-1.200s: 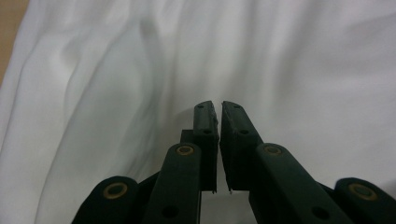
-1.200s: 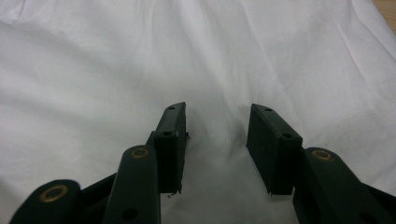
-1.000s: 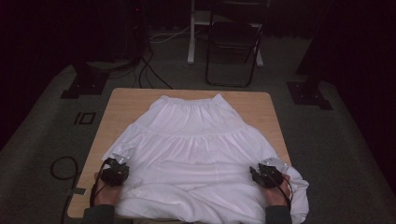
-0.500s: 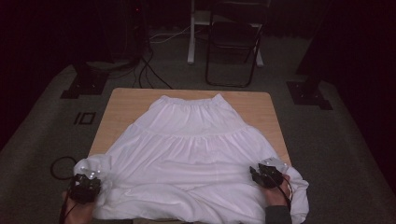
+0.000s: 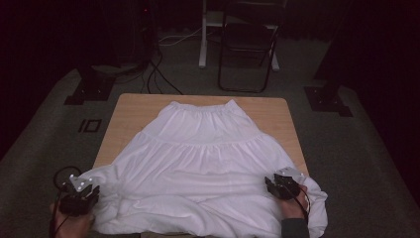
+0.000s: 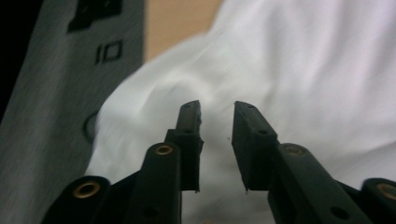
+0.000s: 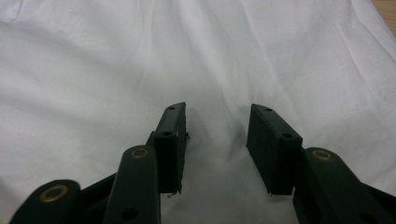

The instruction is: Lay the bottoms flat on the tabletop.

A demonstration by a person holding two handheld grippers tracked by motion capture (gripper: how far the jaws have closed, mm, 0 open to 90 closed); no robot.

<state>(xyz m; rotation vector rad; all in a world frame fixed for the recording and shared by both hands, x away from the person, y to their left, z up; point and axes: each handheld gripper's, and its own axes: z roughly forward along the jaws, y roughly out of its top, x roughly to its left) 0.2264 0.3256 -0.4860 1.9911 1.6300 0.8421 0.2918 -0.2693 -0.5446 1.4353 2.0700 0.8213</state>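
Observation:
A white tiered skirt (image 5: 203,153) lies spread on the wooden table (image 5: 133,109), waistband at the far side and hem toward me. My left gripper (image 5: 88,191) hovers at the hem's left corner, past the table's near-left edge. Its jaws have just been opening. In the left gripper view, the left gripper (image 6: 217,109) stands open over the skirt (image 6: 289,70), with no fabric pinched. My right gripper (image 5: 271,182) rests on the hem at the near right. In the right gripper view, the right gripper (image 7: 218,112) is open, and a soft ridge of skirt (image 7: 93,84) runs between the jaws.
A dark folding chair (image 5: 247,44) and a white post (image 5: 203,34) stand beyond the table. Cables (image 5: 158,74) trail over the grey carpet. Black stand bases sit at far left (image 5: 89,89) and far right (image 5: 327,99). The hem's right corner hangs over the table edge (image 5: 317,208).
My left gripper moved left and toward me, drawing the hem's left corner out past the table edge, then its jaws parted off the cloth. The right gripper stayed put.

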